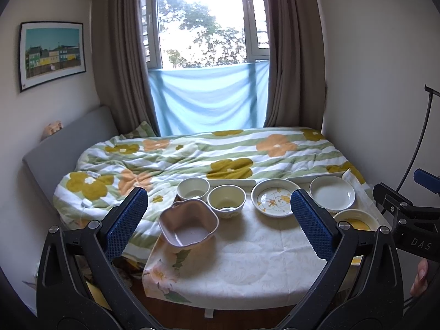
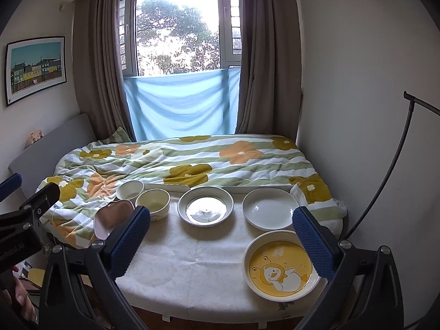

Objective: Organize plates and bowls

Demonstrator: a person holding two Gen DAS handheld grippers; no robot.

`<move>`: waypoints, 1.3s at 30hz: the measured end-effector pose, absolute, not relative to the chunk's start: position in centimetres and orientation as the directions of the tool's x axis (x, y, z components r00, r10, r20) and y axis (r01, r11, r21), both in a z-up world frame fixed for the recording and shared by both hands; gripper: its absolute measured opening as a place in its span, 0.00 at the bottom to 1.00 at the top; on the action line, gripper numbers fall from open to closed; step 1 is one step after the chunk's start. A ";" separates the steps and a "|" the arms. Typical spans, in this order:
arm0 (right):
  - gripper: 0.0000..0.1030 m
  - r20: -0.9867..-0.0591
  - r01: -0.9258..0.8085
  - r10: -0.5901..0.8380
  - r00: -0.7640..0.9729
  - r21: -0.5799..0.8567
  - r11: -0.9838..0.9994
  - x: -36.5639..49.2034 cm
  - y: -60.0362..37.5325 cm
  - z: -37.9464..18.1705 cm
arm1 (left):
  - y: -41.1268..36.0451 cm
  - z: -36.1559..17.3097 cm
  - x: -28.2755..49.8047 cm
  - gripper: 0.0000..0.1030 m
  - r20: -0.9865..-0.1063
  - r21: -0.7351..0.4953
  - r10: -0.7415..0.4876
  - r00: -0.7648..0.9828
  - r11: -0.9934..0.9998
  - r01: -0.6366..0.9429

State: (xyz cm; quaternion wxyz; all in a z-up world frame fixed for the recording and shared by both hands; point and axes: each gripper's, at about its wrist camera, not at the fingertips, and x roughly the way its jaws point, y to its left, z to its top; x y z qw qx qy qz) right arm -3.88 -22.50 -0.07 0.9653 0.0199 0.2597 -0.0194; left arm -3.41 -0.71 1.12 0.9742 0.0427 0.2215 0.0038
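A flowered bed (image 1: pixel 209 154) is filling the frame's middle under a curtained window (image 1: pixel 203 27), a cloth-covered desk (image 1: pixel 247 253) is carrying bowls and plates below it, and the pink bowl (image 1: pixel 188 227) is lying between the left gripper's (image 1: pixel 220 222) wide-open jaws while the yellow plate (image 2: pixel 280 265) is sitting lower right between the right gripper's (image 2: pixel 224 243) open jaws.

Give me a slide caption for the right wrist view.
Open right tool above clothed table: yellow cartoon plate nearest, two plates and three bowls beyond.
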 end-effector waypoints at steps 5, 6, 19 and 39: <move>1.00 -0.501 0.050 -0.028 0.865 0.029 0.998 -3.9 -22.6 0.0 | -0.7 1.2 -3.4 1.00 -0.430 0.084 0.024 0.902 0.996 0.013; 1.00 -0.501 0.050 -0.029 0.865 0.029 0.998 -3.9 -22.6 0.0 | -0.6 1.1 -3.5 1.00 -0.429 0.084 0.023 0.903 0.996 0.014; 1.00 -0.497 0.050 -0.030 0.867 0.026 0.998 -4.0 -22.7 0.0 | -0.7 0.9 -3.5 1.00 -0.430 0.084 0.022 0.902 0.996 0.016; 1.00 -0.647 0.269 -0.153 0.747 0.084 0.960 -4.3 -28.2 -5.8 | -8.0 -5.3 5.0 1.00 -0.618 0.008 -0.321 0.718 0.910 0.414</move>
